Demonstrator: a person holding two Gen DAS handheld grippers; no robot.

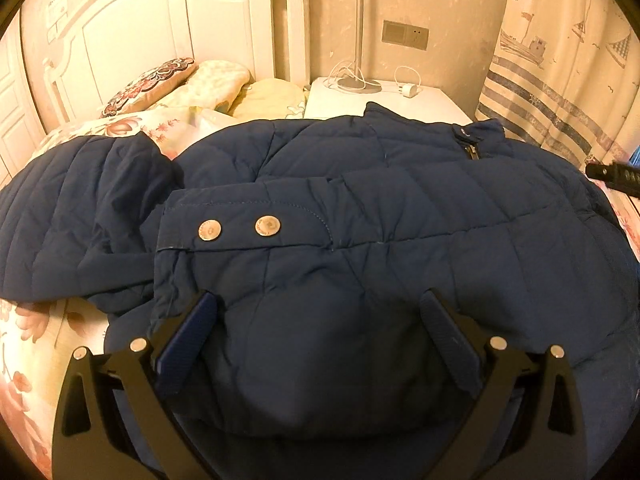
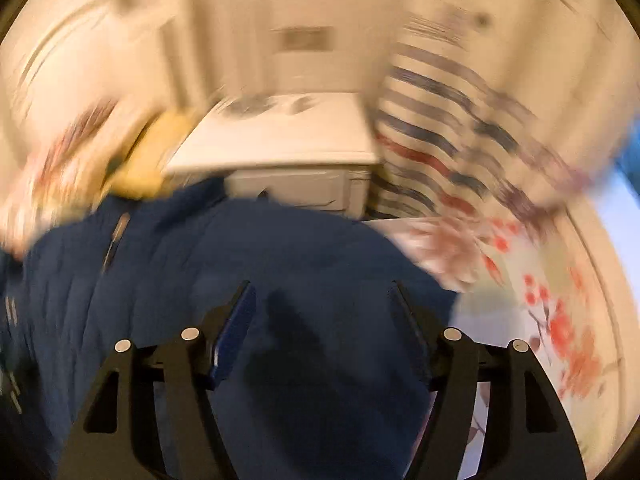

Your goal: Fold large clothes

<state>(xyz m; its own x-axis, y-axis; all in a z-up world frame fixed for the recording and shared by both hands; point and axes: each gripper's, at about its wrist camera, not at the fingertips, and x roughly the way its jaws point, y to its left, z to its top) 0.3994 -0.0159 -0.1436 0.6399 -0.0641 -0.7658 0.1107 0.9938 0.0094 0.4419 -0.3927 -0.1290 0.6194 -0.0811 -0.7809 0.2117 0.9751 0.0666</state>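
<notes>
We find the navy quilted jacket [image 1: 360, 200] spread on the flowered bedspread [image 1: 28, 344], with its collar and zip pull [image 1: 470, 151] towards the white bedside table [image 1: 384, 100] and its long axis running roughly across the left wrist view; one sleeve [image 1: 72, 216] lies out to the left, and a cuff with two metal snaps [image 1: 240, 228] is laid over the body.

The left gripper [image 1: 320, 312] points down at the near part of the jacket; its jaws stand apart, one pad on either side of a puffed fold of fabric; we cannot tell whether the pads touch the cloth, but they do not pinch it.

The right gripper [image 2: 320, 300] is likewise apart, above the blue fabric near the jacket's right edge, where the bedspread [image 2: 560, 320] shows just beside it; nothing is clamped between its pads; the right wrist view is heavily blurred, so finer detail there is not readable.

The relation that governs the next move, in our judgement: the jacket lies directly ahead of and below both grippers, the left over the near middle, the right nearer the collar-side edge; the outstretched sleeve is on the left side, so the left hand is the nearer one for bringing it in; the right hand is better placed for the opposite edge; each fold should run across the long axis.
</notes>
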